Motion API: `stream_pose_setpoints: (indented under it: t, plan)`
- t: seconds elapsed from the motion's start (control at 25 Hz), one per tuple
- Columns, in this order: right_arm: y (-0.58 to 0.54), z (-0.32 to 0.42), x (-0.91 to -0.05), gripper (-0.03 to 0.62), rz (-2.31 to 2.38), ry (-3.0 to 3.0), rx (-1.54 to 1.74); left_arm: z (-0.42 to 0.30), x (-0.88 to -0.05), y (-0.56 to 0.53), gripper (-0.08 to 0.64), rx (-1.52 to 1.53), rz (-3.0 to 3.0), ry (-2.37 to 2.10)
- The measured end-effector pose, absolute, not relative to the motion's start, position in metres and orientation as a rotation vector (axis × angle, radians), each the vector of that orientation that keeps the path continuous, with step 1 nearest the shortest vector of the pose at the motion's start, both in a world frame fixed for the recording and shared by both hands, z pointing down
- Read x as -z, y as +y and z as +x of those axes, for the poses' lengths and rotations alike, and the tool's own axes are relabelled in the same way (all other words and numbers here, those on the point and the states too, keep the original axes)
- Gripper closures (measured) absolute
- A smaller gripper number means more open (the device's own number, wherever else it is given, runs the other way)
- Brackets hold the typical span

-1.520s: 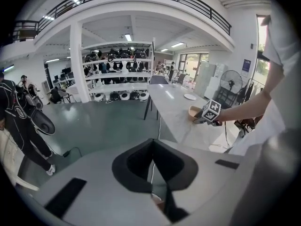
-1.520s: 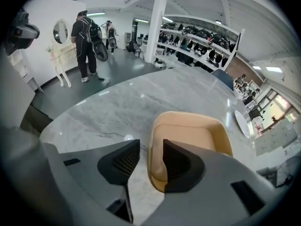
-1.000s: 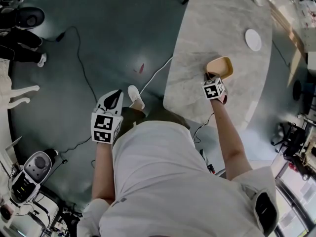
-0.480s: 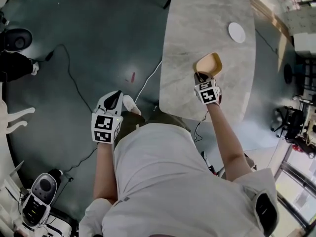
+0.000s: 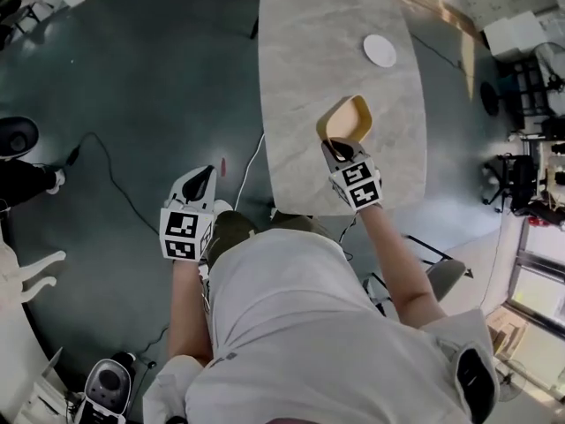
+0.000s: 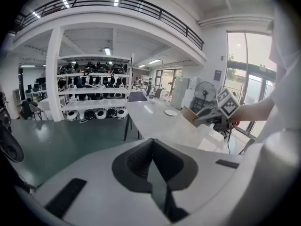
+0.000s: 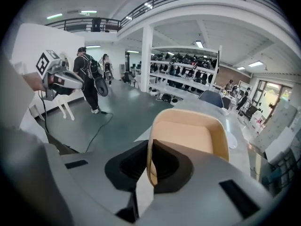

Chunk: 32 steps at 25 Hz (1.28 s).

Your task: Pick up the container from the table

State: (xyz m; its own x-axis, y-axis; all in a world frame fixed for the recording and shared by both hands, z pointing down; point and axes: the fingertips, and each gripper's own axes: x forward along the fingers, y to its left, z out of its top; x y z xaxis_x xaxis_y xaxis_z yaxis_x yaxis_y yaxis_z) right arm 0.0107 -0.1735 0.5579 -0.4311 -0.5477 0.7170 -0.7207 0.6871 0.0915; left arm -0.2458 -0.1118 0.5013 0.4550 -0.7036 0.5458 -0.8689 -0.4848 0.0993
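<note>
Since a second ago, the right gripper (image 5: 334, 147) and the tan container (image 5: 346, 117) have risen off the surface (image 5: 300, 42), shifting from the right toward the middle of the head view. Nearest, at centre left, the left gripper (image 5: 199, 180) hangs over the floor, jaws pressed together on nothing — apparently kept clear. The right jaws pinch the container's near wall, so it juts out beyond them, above the surface's near end. Farther off, upper right, lies a white plate (image 5: 380, 50).

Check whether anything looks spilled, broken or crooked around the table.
Nothing stands out. The right gripper is shut on the rim of the tan container, which looks empty and intact; nothing is spilled on the table.
</note>
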Motion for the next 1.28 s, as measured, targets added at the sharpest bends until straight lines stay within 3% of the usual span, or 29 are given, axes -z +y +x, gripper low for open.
stream_pose_setpoints:
  t: [0.52,1.28]
  plan:
    - [-0.139,-0.001,-0.446,0.567,1.151,-2.372,-0.179,-0.191,-0.436,-0.153,0.558,-0.490,2.648,-1.152]
    - [-0.100,-0.002,-0.408,0.568,1.362,-2.479,-0.058,-0.155,-0.382,-0.149,0.558,-0.315,2.904,-1.026]
